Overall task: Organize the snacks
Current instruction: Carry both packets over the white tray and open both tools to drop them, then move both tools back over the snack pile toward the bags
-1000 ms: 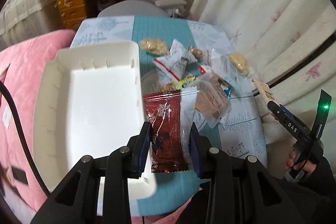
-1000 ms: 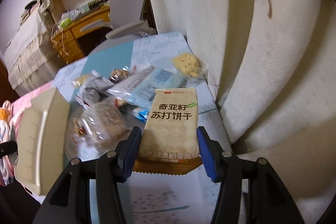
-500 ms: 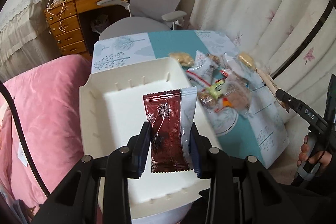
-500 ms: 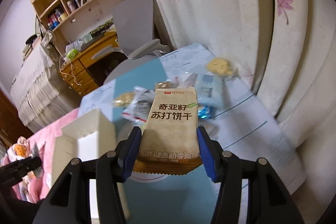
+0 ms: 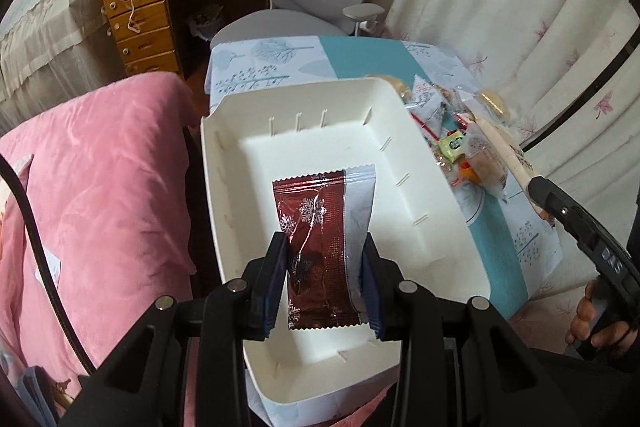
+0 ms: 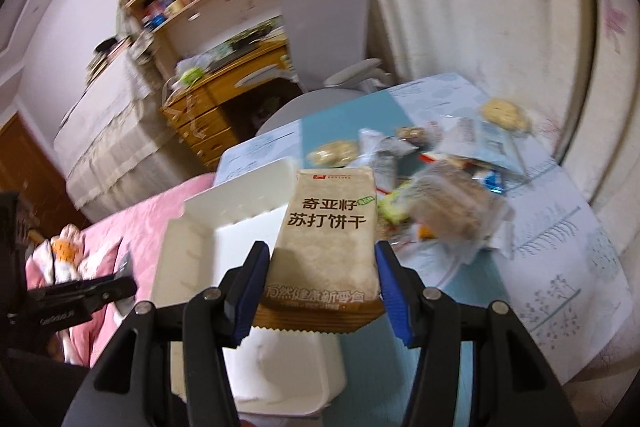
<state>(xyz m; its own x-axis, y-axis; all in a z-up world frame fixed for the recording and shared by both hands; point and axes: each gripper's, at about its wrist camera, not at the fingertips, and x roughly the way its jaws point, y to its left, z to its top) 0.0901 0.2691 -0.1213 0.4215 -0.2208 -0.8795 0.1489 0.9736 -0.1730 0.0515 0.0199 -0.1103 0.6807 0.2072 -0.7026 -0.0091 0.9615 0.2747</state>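
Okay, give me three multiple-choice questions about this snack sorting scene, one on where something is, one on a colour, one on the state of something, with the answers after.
1. Where is the pile of loose snacks?
A. inside the white bin
B. on the tablecloth beside the bin
C. on the pink blanket

2. What colour is the packet held in the left gripper?
A. dark red with snowflakes
B. bright green
C. plain black

3. What is the state of the right gripper?
A. open and empty
B. shut on a beige cracker packet
C. shut on a spoon

Answers: 1 B, the snacks lie on the table past the wall of the white bin. 2 A, red foil with white snowflakes shows between the pads. 3 B, the beige cracker packet sits clamped between its blue pads.
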